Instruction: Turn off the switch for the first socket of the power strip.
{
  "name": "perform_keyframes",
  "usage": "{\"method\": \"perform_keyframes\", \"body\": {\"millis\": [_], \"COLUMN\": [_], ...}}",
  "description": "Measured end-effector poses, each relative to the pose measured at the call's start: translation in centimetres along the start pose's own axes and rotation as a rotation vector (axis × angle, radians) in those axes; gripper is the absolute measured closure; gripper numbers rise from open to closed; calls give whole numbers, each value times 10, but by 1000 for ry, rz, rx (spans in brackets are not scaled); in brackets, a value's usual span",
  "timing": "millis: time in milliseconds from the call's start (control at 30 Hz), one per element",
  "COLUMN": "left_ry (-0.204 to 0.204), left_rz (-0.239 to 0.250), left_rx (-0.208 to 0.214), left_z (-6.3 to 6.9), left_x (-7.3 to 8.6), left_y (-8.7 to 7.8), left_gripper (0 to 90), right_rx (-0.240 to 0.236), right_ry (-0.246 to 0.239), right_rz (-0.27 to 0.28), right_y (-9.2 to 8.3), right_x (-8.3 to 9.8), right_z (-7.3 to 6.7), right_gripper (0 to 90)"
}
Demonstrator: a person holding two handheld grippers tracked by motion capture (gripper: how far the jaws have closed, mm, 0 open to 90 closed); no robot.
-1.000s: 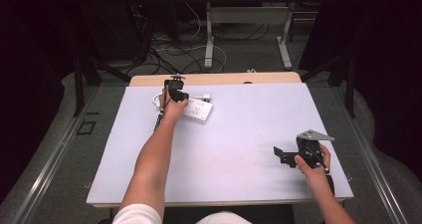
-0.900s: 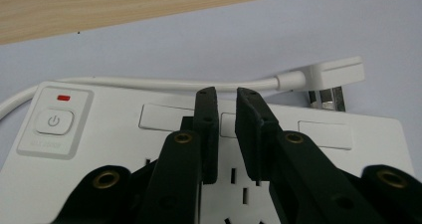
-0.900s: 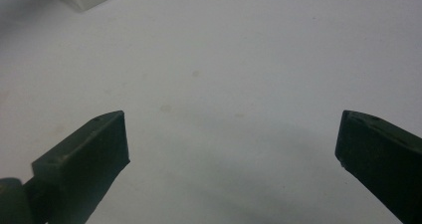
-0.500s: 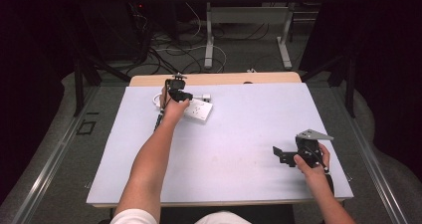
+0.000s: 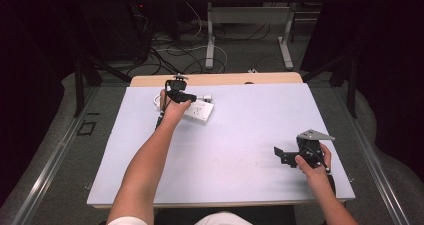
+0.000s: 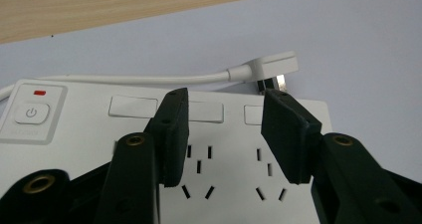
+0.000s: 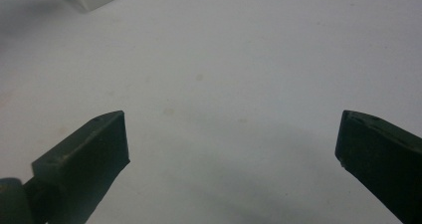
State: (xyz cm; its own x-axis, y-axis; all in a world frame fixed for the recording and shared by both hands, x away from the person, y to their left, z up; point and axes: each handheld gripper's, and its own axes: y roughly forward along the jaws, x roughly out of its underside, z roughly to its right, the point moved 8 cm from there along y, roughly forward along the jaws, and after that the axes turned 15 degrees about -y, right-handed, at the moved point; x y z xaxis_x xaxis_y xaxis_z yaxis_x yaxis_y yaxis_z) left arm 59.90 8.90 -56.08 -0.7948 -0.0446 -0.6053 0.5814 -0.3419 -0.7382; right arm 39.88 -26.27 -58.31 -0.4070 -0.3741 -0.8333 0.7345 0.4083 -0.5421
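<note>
Black rubber pads (image 6: 174, 134) of the left gripper (image 6: 226, 134) parted a moderate way, hovering just over the top face of the white power strip (image 6: 79, 144) and gripping nothing; one pad over the middle socket, the other over the end socket, sockets visible in the gap between. Beyond the tips, the strip's own white plug (image 6: 271, 67) lying on the mat just behind the strip's far edge, its cord (image 6: 124, 78) curving back along that edge toward the switch end with the red lamp (image 6: 39, 92). From above, the same strip (image 5: 200, 111) near the far-left part of the pale mat (image 5: 250, 135), close to the bare wooden table edge (image 5: 225, 79), with the left gripper (image 5: 176, 92) over it. Right gripper (image 7: 231, 139) spread wide and empty, low over bare mat, a corner of the strip far off at the frame's top; seen from above (image 5: 282, 155) well apart, near the right front. Likely step: going for the plug. Best done by reaching on past the strip's far edge, lowering until the pads straddle the plug's flat body rather than the cord, then closing squarely across its sides, prongs left free. Worth steadying the strip with the idle right gripper, since a light strip tends to slide.
</note>
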Motion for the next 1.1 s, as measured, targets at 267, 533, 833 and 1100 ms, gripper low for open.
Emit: {"method": "perform_keyframes", "body": {"millis": [267, 533, 833, 1100], "left_ry": [7, 27, 72, 64], "left_rz": [-11, -28, -18, 1], "left_rx": [11, 24, 51, 52], "left_z": [1, 7, 13, 12], "left_x": [7, 14, 20, 17], "left_y": [-6, -15, -29, -43], "left_gripper": [520, 499, 432, 399], "right_rx": [-3, 4, -1, -2], "right_ry": [0, -3, -5, -5], "right_rz": [-1, -1, 4, 2], "right_y": [-1, 0, 0, 0], "right_x": [-1, -2, -2, -3], "right_z": [-1, -1, -2, -3], "right_gripper": [0, 0, 0, 0]}}
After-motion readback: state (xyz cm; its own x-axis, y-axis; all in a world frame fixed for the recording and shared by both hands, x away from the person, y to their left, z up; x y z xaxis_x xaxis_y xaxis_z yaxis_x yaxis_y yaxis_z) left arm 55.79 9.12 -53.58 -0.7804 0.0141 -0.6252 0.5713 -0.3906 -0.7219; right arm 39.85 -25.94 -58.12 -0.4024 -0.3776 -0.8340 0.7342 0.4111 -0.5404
